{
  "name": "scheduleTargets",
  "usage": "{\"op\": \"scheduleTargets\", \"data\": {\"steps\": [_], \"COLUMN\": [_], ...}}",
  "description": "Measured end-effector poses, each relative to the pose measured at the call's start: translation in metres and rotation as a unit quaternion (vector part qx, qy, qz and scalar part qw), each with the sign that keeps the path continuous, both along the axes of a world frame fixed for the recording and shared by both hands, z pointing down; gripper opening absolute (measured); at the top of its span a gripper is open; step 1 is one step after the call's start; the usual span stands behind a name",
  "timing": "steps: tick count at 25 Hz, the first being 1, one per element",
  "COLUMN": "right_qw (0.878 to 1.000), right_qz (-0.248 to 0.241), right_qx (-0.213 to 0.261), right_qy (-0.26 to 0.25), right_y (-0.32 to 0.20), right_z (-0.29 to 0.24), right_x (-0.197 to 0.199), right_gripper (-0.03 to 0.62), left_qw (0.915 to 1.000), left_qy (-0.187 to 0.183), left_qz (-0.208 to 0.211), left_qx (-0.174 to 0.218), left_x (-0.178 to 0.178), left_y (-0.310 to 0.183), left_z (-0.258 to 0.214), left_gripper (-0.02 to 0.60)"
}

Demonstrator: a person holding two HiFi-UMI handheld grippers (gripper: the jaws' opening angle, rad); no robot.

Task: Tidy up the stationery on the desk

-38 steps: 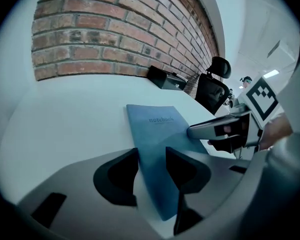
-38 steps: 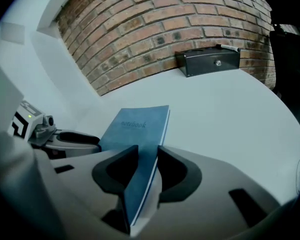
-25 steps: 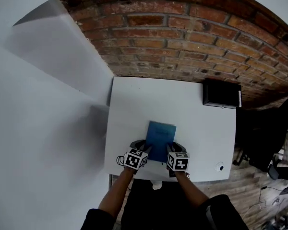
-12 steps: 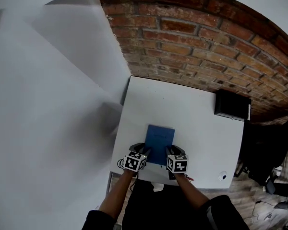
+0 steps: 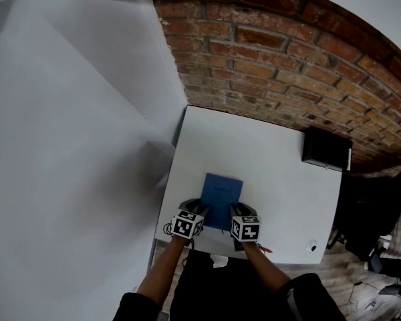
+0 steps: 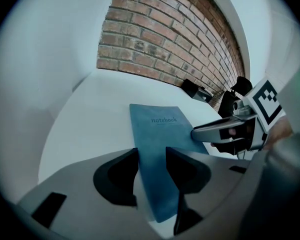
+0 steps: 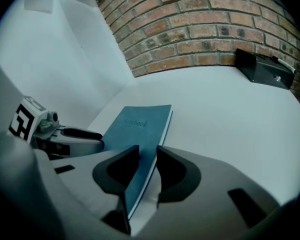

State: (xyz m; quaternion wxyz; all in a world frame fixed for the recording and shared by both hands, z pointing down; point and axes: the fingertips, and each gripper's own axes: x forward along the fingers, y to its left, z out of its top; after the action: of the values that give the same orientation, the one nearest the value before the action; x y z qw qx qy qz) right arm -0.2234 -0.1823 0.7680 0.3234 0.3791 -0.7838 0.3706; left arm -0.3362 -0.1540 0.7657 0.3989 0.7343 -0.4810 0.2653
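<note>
— Anything caught only by the head view?

— Yes: the whole white table (image 5: 267, 159) set against the brick wall (image 5: 274, 59), both forearms reaching in from below, and a small round object (image 5: 311, 247) near the front right corner. Shown there merely as a plain blue rectangle: the notebook (image 5: 222, 192), close to the table's front edge, between the left gripper (image 5: 199, 208) and the right gripper (image 5: 240, 209).

— And only from the gripper views?

— Finer detail. Pale lettering, "notebook", on the teal-blue cover, unreadable from above. White page edges along the right side, visible from the right gripper view alone.

— Jaws?

— Left: clamped on the notebook's near left corner, with the cover filling the gap. Right: clamped on the near right corner, with the notebook nearly edge-on between the pads. Each gripper also caught in the other's view, gripping the opposite side.

— Lying flat?

— Hard to tell. Near end raised in the jaws, far end low over the table, contact unclear.

— Anything else?

— Black box (image 5: 327, 150) at the far right corner by the wall, well apart from the notebook, seen in all three views.
</note>
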Motion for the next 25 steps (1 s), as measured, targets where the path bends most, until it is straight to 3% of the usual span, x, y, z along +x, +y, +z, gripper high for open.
{"op": "scheduleTargets", "data": {"steps": [13,21,25], "right_qw": [1.000,0.998,0.996], "right_qz": [0.006,0.038,0.054], "right_qx": [-0.001,0.042,0.065], "right_qy": [-0.001,-0.029,-0.034], "right_y": [0.000,-0.006,-0.001], "right_z": [0.005,-0.021,-0.039], "right_x": [0.000,0.011,0.020], "right_gripper": [0.127,0.118,0.067], "left_qw": [0.9998,0.9957,0.9917], "left_qy": [-0.017,-0.018,-0.014], "left_qz": [0.004,0.005,0.024], "left_qx": [0.005,0.091,0.126], "left_x": [-0.002,0.008,0.017], "left_y": [0.000,-0.011,-0.017], "left_z": [0.001,-0.037,-0.057], "left_gripper": [0.179,0.176,0.118]}}
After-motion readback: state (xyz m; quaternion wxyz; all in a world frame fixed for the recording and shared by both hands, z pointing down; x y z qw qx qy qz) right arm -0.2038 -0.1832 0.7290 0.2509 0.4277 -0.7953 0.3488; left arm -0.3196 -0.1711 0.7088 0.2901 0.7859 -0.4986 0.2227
